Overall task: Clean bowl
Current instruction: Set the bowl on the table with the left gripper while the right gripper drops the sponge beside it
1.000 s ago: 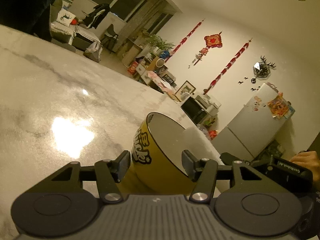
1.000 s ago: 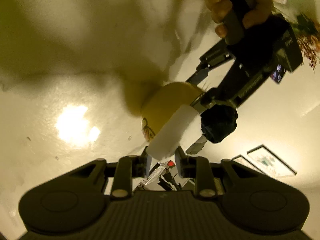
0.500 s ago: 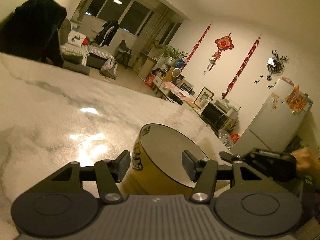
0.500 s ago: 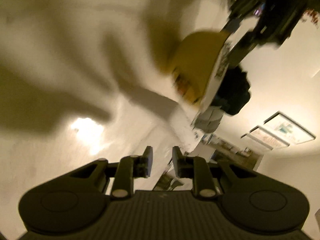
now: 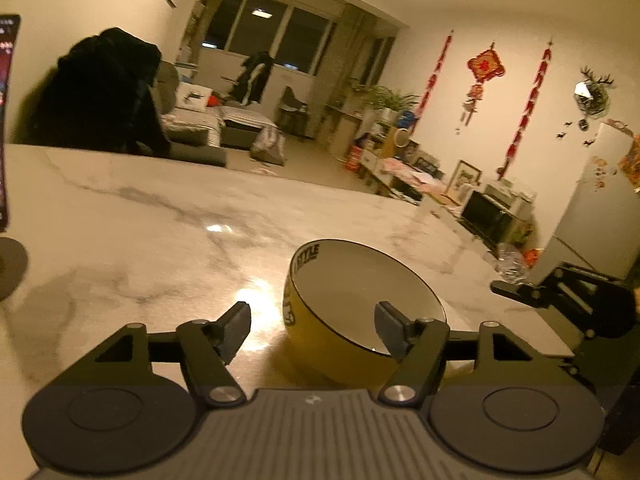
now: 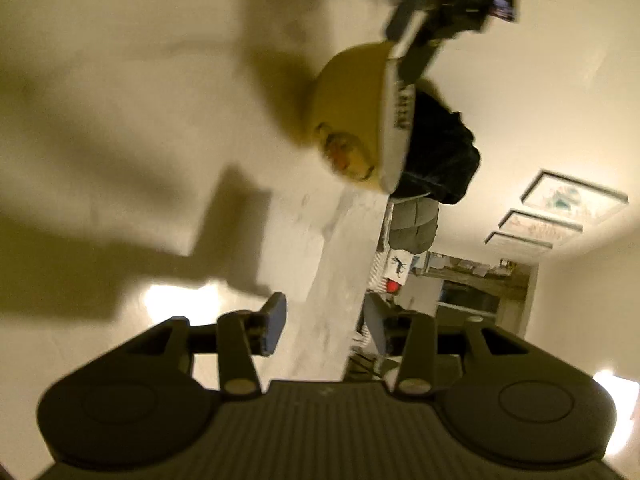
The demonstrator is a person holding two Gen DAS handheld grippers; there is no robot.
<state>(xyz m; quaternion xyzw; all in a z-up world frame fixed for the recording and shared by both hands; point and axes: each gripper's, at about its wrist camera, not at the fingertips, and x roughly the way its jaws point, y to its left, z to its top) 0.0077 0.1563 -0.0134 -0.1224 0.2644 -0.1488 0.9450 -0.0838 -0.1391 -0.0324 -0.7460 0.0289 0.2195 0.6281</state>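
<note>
Yellow ceramic bowl (image 5: 362,312) with pale interior upright on the marbled white desk (image 5: 140,240), between the spread, just-widened left tongs (image 5: 314,330), near rim hidden by one finger; right tongs (image 6: 326,326) just parted, empty; view blurred.

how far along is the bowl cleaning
Looks nearly done: the yellow bowl sits upright on the marble table, its inside apparently clean. Nothing is in hand: the left claw and right claw have just been opening, both empty. Perhaps only withdrawing remains.
</note>
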